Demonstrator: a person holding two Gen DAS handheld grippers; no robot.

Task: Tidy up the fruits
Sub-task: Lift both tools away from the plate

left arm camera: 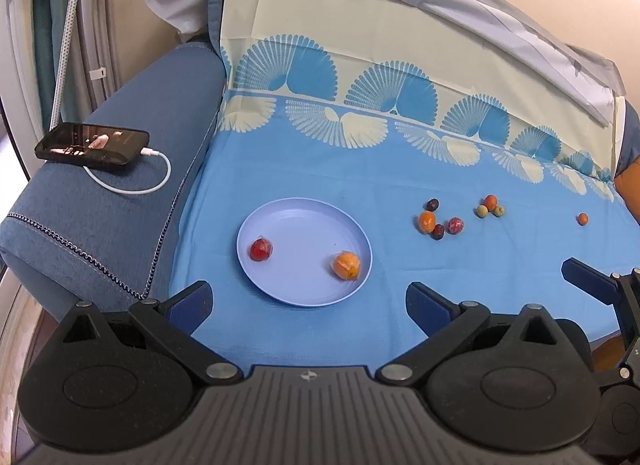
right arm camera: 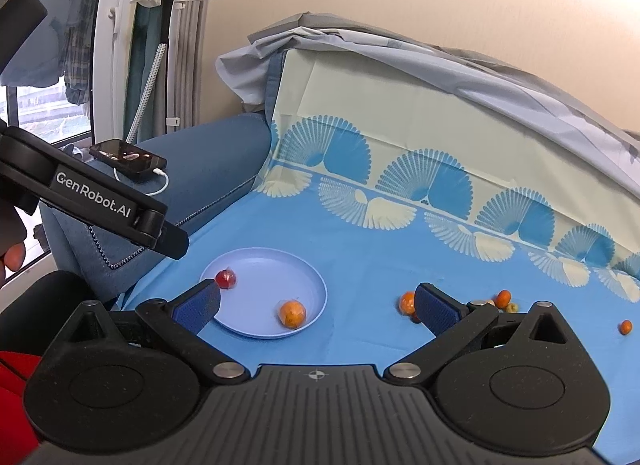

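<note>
Fruits, sorted: one red fruit and one orange fruit, both in clear wrap, lying well apart inside the pale blue plate.

Fruits, unsorted: loose on the blue bedsheet, to the right of the plate. One cluster holds an orange fruit, two dark plum-like fruits and a wrapped red one. A second cluster just beyond has an orange fruit with two small green ones. A lone small orange fruit sits well apart, far right.

Left claw: spread wide, holding nothing, hovering at the plate's near rim.

Right claw: spread wide, holding nothing; its right finger hides part of the nearer cluster in the right wrist view.

Surroundings: blue sofa arm carrying a phone on a white charging cable.

Risks, judged: the fruits are round and the sheet is soft, so closing on one of a touching cluster may nudge its neighbours rolling. The wrap looks slippery; a shallow pinch could let a fruit squirt out. A fruit dropped onto the shallow plate may roll over its low rim or knock those already there.
</note>
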